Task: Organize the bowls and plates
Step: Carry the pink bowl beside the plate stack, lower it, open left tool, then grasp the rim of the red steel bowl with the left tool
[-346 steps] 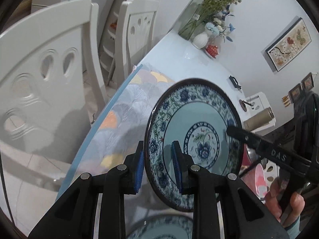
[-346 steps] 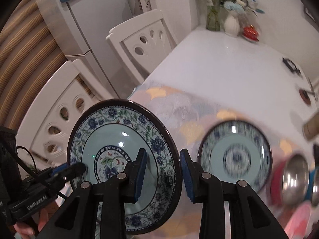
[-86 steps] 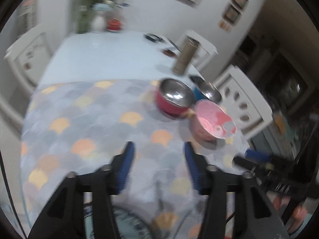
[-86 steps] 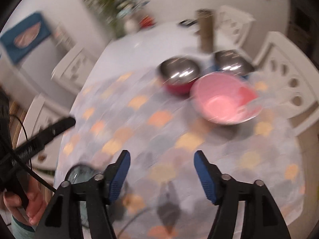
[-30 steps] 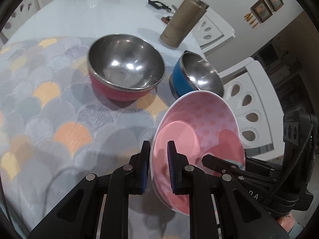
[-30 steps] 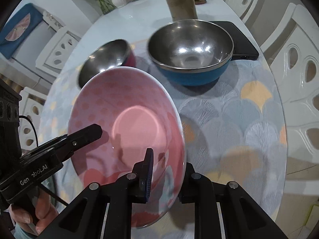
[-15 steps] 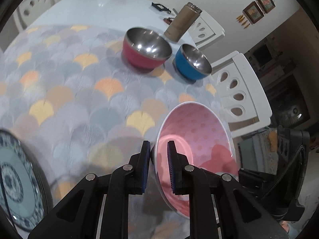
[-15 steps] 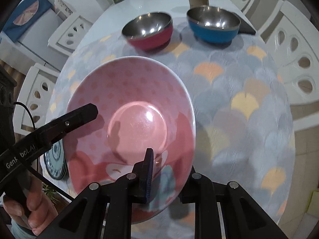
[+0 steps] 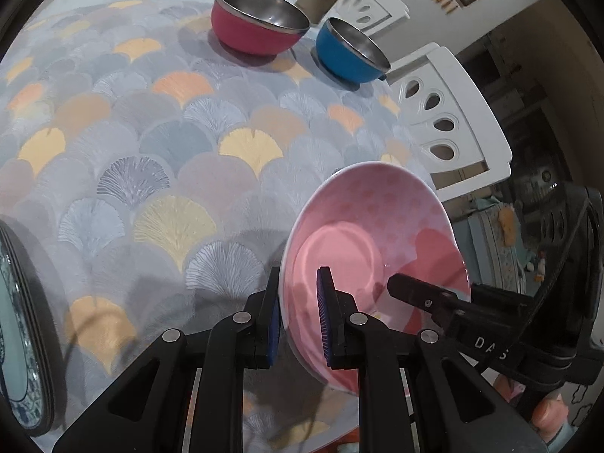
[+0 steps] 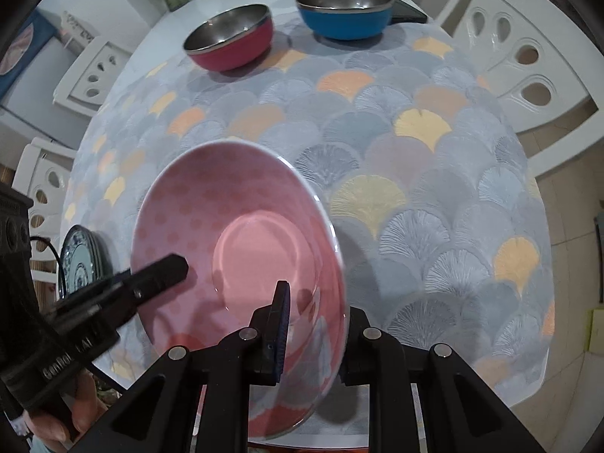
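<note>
Gripping opposite rims, the left gripper (image 9: 298, 313) and right gripper (image 10: 315, 326) are jointly holding the pink bowl (image 10: 241, 234) tilted above the near tablecloth (image 9: 158, 143). Patterned plates (image 9: 15, 317) are sitting stacked at near left; red bowl (image 9: 256, 22) and blue bowl (image 9: 349, 56) are waiting, apparently unsorted, at far right.

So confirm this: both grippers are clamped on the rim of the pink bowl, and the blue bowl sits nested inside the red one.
Not nested. In the right wrist view the blue bowl stands beside the red bowl, apart on the mat. Both grippers, left and right, do clamp the pink bowl.
</note>
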`<state>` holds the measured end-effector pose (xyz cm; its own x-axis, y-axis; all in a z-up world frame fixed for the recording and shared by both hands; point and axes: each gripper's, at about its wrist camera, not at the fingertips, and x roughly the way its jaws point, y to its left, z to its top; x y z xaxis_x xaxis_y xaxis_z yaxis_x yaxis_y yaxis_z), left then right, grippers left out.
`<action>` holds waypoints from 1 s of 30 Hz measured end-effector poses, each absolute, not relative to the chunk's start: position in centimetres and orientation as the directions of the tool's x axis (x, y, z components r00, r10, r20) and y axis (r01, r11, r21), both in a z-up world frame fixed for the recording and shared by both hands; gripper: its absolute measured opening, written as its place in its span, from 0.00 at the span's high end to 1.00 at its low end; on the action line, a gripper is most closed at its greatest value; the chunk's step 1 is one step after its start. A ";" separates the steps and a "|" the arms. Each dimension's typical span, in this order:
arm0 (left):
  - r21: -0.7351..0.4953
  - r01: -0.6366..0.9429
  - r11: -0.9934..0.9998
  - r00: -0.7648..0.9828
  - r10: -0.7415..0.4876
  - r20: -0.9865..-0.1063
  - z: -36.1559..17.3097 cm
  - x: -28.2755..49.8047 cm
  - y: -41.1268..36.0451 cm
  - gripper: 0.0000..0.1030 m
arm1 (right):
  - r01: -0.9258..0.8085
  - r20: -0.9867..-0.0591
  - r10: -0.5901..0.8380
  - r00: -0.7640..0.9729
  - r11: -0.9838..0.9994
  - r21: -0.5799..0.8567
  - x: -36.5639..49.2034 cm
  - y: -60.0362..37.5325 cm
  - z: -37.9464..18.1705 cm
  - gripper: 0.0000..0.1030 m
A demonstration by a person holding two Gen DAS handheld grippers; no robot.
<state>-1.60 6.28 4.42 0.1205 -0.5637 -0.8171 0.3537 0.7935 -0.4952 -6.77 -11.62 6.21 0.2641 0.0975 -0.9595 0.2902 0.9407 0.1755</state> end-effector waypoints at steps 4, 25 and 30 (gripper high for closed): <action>-0.492 0.356 0.794 0.101 -0.557 -0.825 4.0 -1.6 6.2 0.86 | 0.317 -0.963 0.093 0.252 0.933 0.173 -6.7 -11.9 5.5 0.81; -0.417 0.446 0.792 0.317 -0.575 -0.754 12.8 1.3 10.4 0.85 | 0.394 -0.931 0.015 0.365 0.904 0.169 -7.1 -12.3 13.4 0.73; -0.418 0.434 0.798 0.362 -0.580 -0.730 15.2 5.6 10.0 0.79 | 0.360 -0.900 0.018 0.435 0.913 0.192 -4.8 -11.6 15.9 0.44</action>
<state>5.59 9.96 15.22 0.3617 -0.5797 -0.7302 0.4342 0.7978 -0.4183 -4.82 -11.61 15.89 0.4351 0.0181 -0.9002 0.3597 0.9130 0.1922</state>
